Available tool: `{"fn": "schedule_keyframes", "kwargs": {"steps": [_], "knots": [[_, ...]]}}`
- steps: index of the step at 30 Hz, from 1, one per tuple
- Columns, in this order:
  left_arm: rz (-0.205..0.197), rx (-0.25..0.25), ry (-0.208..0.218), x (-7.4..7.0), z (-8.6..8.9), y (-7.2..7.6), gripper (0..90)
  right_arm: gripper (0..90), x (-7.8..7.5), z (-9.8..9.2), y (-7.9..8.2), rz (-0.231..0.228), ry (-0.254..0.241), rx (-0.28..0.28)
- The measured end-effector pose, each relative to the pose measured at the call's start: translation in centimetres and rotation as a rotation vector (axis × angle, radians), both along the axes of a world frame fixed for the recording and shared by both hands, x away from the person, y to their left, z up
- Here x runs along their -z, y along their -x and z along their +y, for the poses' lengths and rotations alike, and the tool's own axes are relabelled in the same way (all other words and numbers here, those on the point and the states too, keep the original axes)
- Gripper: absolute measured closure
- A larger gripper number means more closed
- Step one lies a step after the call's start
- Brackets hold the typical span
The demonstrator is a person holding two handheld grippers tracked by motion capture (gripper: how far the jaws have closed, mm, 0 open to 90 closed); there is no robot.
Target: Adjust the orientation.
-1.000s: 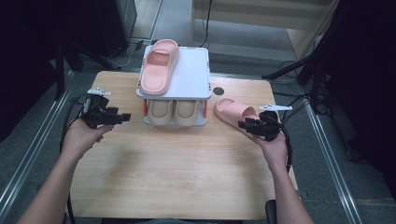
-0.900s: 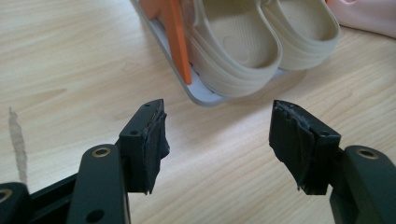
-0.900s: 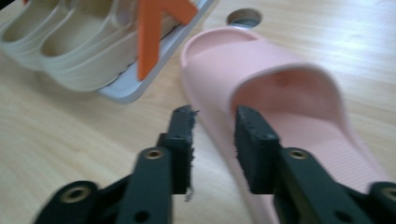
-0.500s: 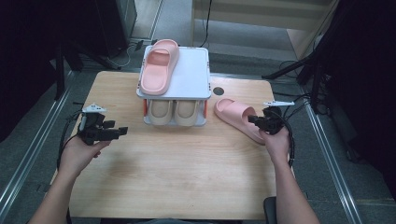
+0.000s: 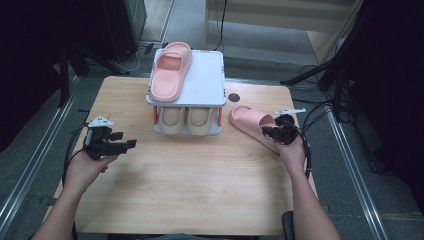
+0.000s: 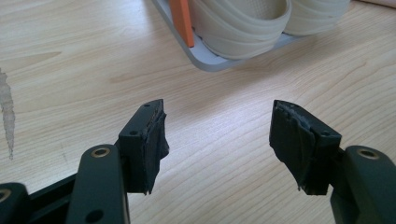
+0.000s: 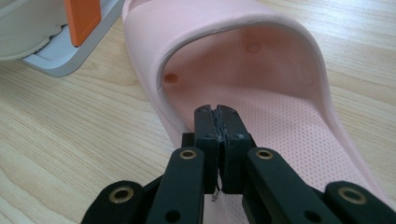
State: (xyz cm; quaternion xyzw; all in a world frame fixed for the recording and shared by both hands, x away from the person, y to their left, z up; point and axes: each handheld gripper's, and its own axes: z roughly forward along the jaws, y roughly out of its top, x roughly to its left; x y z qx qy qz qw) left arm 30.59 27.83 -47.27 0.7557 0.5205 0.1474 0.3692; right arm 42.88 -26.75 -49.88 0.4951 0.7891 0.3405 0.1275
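The right gripper (image 7: pixel 217 116) (jaws pressed together, nothing between) hovered over the pink slipper (image 7: pixel 261 93), which lay on the table (image 5: pixel 200 185), its strap at twelve o'clock.

No readable text, label, brand, number or sign anywhere in these views.
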Motion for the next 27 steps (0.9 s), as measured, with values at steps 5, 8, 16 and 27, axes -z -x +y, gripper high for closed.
{"fn": "schedule_keyframes", "kwargs": {"steps": [5,8,16,27], "knots": [[0.015,-0.012,-0.008,0.4,0.5,-0.3,36.3,88.5,0.1,0.6,-0.1,0.015,0.007,0.002],[0.009,-0.015,-0.002,0.4,0.7,-0.3,36.3,88.5,0.2,1.5,-0.1,0.032,0.018,0.001],[0.027,-0.008,-0.01,0.9,0.6,-0.7,36.4,87.9,0.1,4.3,0.1,0.034,0.058,-0.021],[0.04,0.006,0.024,0.8,0.6,-0.9,36.4,83.9,0.0,5.4,-0.2,0.038,0.005,0.002]]}}
